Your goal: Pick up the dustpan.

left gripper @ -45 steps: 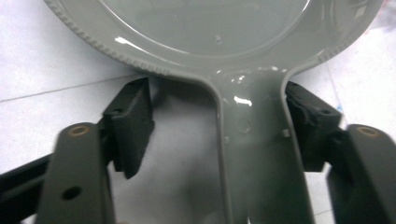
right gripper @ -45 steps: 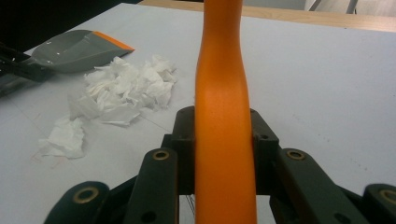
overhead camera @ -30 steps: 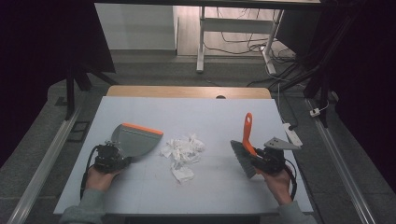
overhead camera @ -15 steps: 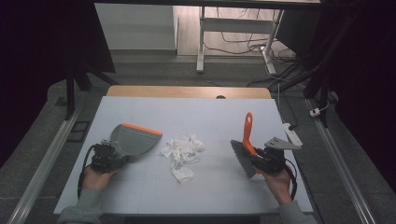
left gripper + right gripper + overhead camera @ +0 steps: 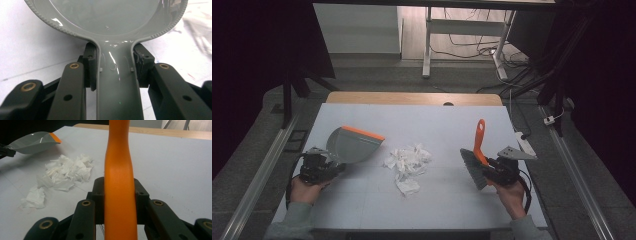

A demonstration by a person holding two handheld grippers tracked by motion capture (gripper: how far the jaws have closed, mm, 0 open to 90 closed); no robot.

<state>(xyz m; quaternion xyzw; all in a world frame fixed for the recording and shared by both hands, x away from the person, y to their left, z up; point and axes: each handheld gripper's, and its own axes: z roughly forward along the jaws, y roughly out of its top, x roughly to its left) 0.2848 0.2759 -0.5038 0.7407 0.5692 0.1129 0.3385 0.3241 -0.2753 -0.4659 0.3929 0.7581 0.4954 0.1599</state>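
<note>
Your left gripper (image 5: 328, 169) is clamped on the grey dustpan (image 5: 352, 145) by its handle: in the left gripper view both jaws press the handle's sides, w/ the pan's ribbed rim just past them (image 5: 117, 72). Pan sits at the table's left, its orange lip (image 5: 363, 133) on the far-right edge, facing toward the middle of the table. Your left hand (image 5: 304, 187) comes in from the bottom-left corner, cable looped beside it.

Your right gripper (image 5: 492, 170) is closed on the brush (image 5: 476, 160), jaws pinching the orange handle (image 5: 119, 185) on both sides in the right gripper view. Handle points up and away from you in the high view; grey bristles (image 5: 470, 167) hang toward the table on the gripper's left. Can't tell if the bristles touch the surface. Grey three-cornered plate (image 5: 516, 153) sits on top of that gripper, your right hand (image 5: 512, 192) behind it.

Between the two tools, near table centre, lies a loose pile of crumpled white paper scraps (image 5: 408, 159), plus one separate wad (image 5: 408, 186) just nearer to you. Pile is apart from both the pan lip and the bristles, a bit closer to the pan. White table top (image 5: 437, 120) has a wood strip along the far edge.
</note>
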